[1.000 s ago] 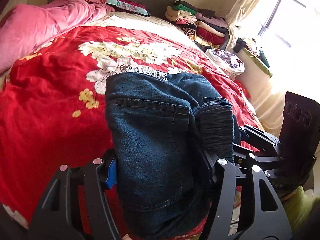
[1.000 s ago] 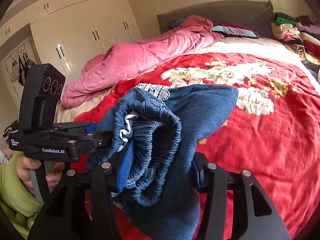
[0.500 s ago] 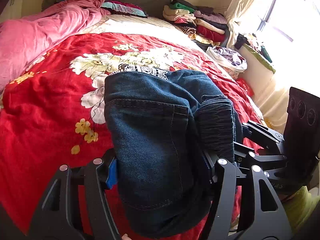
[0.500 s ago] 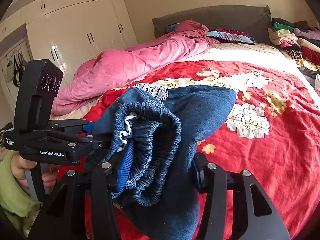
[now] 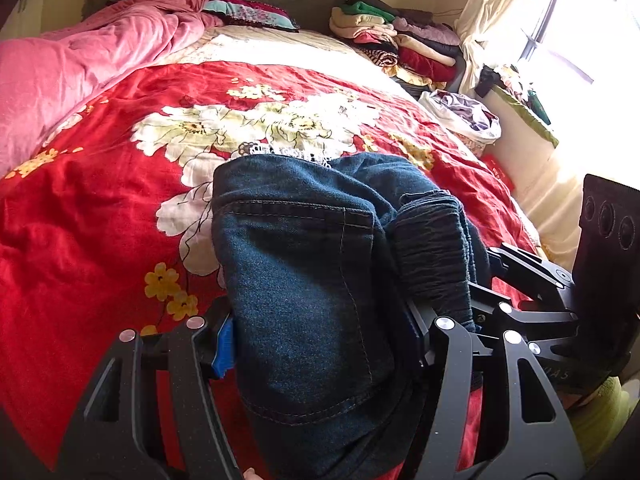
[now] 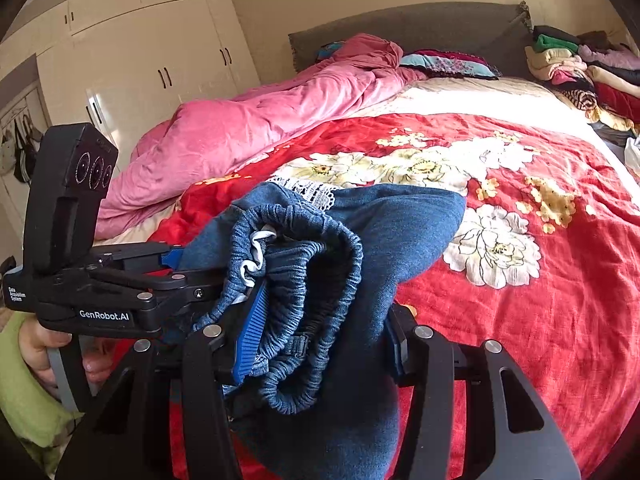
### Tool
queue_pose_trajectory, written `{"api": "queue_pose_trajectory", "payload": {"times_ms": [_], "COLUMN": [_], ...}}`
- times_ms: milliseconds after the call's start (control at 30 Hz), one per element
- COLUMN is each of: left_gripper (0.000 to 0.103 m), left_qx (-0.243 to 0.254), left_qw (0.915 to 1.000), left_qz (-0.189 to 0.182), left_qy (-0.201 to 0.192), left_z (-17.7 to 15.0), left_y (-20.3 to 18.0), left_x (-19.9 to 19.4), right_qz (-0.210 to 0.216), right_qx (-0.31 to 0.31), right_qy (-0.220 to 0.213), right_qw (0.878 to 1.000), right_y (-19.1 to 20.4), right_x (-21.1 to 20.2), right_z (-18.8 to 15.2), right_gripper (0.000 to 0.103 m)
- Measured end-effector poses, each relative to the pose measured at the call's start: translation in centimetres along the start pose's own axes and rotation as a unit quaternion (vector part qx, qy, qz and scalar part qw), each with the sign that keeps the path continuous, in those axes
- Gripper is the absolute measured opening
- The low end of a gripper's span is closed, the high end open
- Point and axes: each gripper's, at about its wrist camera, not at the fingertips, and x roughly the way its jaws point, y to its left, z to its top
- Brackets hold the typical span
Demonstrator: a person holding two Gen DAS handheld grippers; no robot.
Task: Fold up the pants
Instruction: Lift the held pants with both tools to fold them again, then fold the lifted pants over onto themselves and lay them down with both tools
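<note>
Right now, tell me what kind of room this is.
A bedroom, most likely in a home. A large bed with a red floral bedspread and a bunched pink quilt fills the view, a padded headboard stands behind it, and a built-in wardrobe lines the wall.

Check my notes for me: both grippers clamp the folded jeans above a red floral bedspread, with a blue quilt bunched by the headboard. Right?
One slip: the quilt is pink, not blue, as the right wrist view shows. Both grippers do clamp the folded jeans above the red floral bedspread.

Close wrist views, perhaps sharing bed [image 5: 100, 208].
</note>
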Motion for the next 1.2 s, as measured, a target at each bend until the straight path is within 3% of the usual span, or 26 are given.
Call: {"api": "queue_pose_trajectory", "payload": {"times_ms": [233,367,600,1200], "left_gripper": [0.055,0.062,0.064,0.070], "left_qx": [-0.009,-0.012,-0.017,-0.020], "left_qw": [0.9997,0.9993,0.9991,0.9991], "left_qz": [0.006,0.008,0.011,0.015], "left_qy": [0.023,0.035,0.038,0.034], "left_z": [-1.3,-2.1,-2.9,-3.0], "left_y": [1.0,1.7,2.1,2.2], "left_x": [2.1,3.3,4.1,3.3], "right_qz": [-0.021,-0.059,-0.070,-0.093], "right_qx": [0.026,0.022,0.045,0.038], "right_qy": [0.031,0.042,0.062,0.050], "right_qw": [0.999,0.997,0.995,0.994], "right_y": [-1.2,-1.4,-2.4,-1.4], "right_x": [1.7,2.3,3.2,1.5], "right_z": [-1.0,-1.7,-2.7,-2.7], "right_gripper": [0.050,0.063,0.063,0.064]}}
